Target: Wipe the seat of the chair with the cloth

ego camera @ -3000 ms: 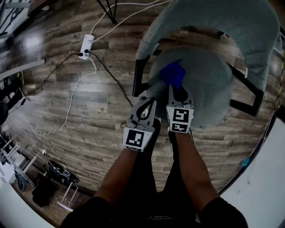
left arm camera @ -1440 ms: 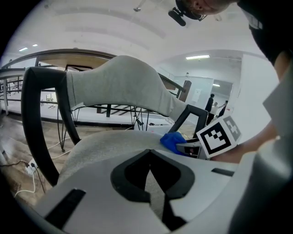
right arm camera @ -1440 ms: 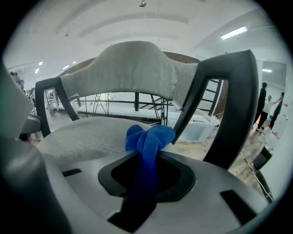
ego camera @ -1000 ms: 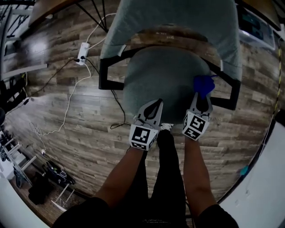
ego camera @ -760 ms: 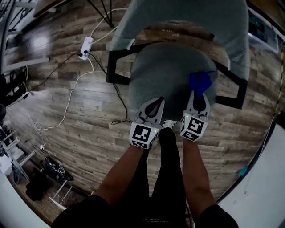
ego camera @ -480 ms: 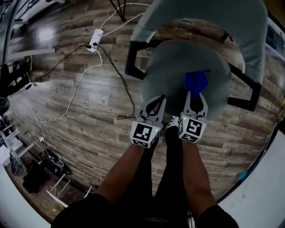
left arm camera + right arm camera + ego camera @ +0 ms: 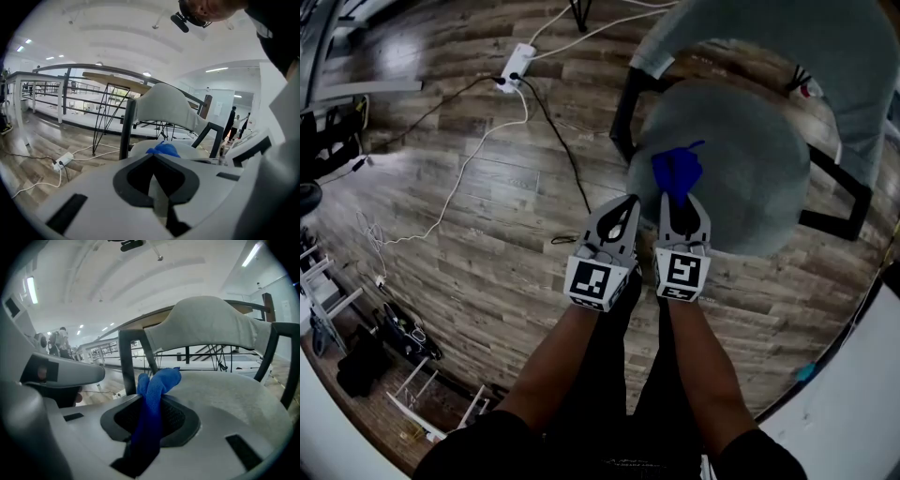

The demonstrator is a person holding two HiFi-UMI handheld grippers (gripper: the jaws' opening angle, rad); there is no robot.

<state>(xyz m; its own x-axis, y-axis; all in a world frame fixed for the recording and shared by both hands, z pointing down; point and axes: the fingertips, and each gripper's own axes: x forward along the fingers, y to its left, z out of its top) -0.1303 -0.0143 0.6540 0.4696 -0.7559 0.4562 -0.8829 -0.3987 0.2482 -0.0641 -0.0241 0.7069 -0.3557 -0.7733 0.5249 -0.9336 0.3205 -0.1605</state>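
Blue cloth (image 7: 157, 385) sits clenched in the jaws of the right gripper (image 7: 151, 414), its bunched upper end sticking out past the jaw tips and its lower part hanging back between them. In the head view the same cloth (image 7: 677, 171) rests on the near-left part of the grey seat (image 7: 750, 178), with the right gripper (image 7: 682, 204) reaching in over the seat's front edge. The left gripper (image 7: 153, 157) has its jaws pressed together with nothing between them. It hovers just beside the right one (image 7: 627, 202), at the seat's left edge and above the floor rather than on the cushion. The chair's grey backrest (image 7: 806, 47) curves round the far side of the seat, carried on a black frame (image 7: 626, 108). Wood-plank floor (image 7: 459, 244) lies all around. A white power strip (image 7: 519, 62) rests on it well to the left of the chair, with white and black cables (image 7: 478, 155) running across the planks.
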